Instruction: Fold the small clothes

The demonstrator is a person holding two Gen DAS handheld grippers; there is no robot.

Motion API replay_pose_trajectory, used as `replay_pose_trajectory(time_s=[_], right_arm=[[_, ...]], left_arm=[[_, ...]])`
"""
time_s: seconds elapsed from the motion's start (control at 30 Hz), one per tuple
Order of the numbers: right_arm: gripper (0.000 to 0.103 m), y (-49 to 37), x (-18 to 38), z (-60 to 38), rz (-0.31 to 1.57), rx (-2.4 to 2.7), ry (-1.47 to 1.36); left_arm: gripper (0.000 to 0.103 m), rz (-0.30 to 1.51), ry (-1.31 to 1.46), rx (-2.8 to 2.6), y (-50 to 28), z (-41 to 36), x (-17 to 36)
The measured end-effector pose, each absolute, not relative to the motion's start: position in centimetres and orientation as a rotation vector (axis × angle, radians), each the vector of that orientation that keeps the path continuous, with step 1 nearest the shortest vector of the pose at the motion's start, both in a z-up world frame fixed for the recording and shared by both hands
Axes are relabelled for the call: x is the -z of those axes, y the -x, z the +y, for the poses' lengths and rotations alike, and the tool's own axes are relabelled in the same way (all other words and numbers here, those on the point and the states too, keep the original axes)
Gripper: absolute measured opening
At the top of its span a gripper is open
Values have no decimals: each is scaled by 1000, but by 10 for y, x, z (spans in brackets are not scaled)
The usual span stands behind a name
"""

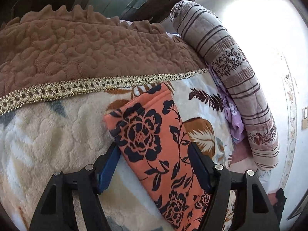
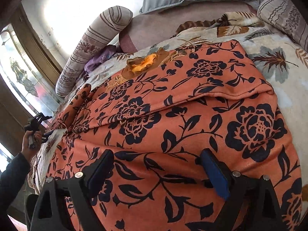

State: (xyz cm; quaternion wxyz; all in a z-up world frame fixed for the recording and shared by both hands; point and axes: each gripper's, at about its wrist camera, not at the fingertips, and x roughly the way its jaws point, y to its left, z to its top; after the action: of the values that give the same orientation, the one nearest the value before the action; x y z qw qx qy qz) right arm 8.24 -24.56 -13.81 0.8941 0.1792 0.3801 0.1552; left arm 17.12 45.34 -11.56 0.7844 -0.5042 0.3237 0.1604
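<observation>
Blue pads of the left hand-held gripper (image 1: 154, 165) are standing wide apart at the bottom of its view, straddling a narrow strip of the orange floral garment (image 1: 154, 144) without pressing on it; nothing is being held. Across the bottom of the right wrist view, the right hand-held gripper (image 2: 156, 173) is likewise gaping over the same cloth, gripping nothing. That garment is lying spread on the leaf-print blanket (image 2: 269, 57) covering the bed, one layer already doubled over across the middle of the frame. Judging from this, a careless pinch risks snagging the plush blanket beneath, or catching only the top layer and dragging the fold askew
</observation>
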Motion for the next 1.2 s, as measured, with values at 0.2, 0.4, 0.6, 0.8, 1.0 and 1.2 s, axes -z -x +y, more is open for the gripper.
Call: replay_pose_trajectory(time_s=[0.2, 0.4, 0.6, 0.8, 1.0, 1.2], right_arm=[[95, -81, 139, -247, 770, -329, -375], [95, -82, 142, -250, 762, -343, -397], [95, -80, 143, -257, 742, -363, -446], [95, -78, 142, -262, 724, -378, -488], [95, -75, 139, -272, 709, -397, -563], [95, -62, 131, -298, 712, -390, -707]], left_arm=[[4, 783, 986, -480, -179, 462, 122], [4, 744, 732, -466, -186, 424, 61], [4, 538, 419, -156, -183, 271, -84], [4, 480, 296, 237, -184, 68, -152], [40, 711, 170, 463, -202, -96, -82], [66, 956, 94, 256, -214, -43, 31]])
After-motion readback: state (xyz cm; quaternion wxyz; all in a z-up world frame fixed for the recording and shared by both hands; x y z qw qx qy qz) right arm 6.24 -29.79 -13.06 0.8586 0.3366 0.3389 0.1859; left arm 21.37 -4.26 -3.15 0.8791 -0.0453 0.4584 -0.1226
